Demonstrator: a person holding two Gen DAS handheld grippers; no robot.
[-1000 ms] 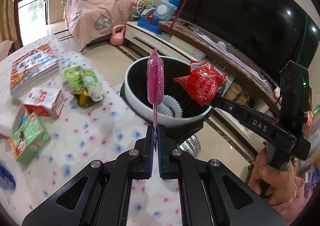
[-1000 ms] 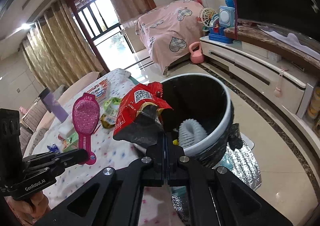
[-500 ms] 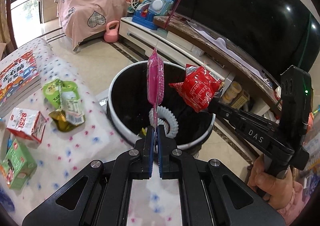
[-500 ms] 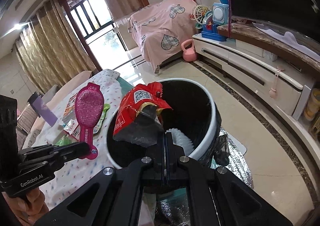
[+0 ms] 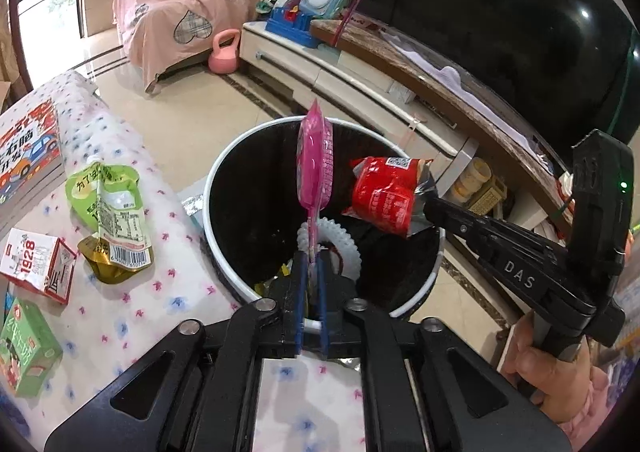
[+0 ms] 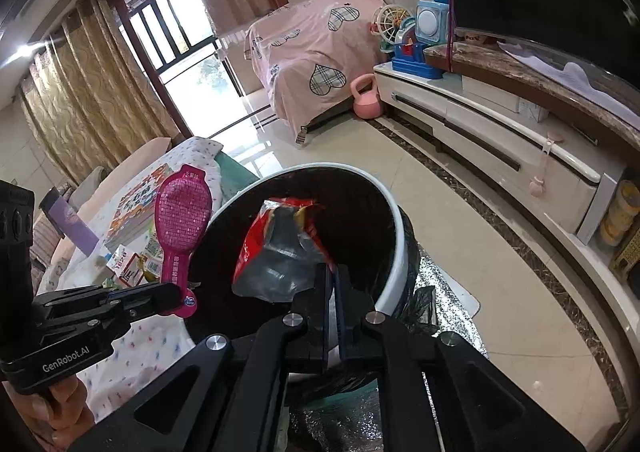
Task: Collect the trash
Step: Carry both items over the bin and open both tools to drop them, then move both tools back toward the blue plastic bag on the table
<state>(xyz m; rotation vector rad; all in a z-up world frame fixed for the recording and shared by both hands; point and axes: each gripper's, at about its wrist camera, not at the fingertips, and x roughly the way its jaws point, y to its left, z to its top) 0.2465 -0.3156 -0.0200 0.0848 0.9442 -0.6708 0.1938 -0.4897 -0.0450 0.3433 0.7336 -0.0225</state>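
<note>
My left gripper (image 5: 311,264) is shut on the handle of a pink hairbrush (image 5: 315,168) and holds it upright over the black trash bin (image 5: 224,176) with a white rim. My right gripper (image 6: 333,276) is shut on a red snack bag (image 6: 280,248) and holds it over the bin's mouth. The bag also shows in the left wrist view (image 5: 384,198), and the brush in the right wrist view (image 6: 182,220). A white ridged ring (image 5: 340,240) lies inside the bin.
On the dotted tablecloth (image 5: 120,316) lie a green pouch (image 5: 108,204), a "1928" carton (image 5: 38,268), a green box (image 5: 24,348) and a picture book (image 5: 28,152). A TV stand (image 6: 500,124) runs along the right. A pink kettlebell (image 6: 366,98) stands on the floor.
Both grippers have moved forward and now hang over the bin's mouth. The red bag has tipped down toward the inside. Both stay shut on their loads.
</note>
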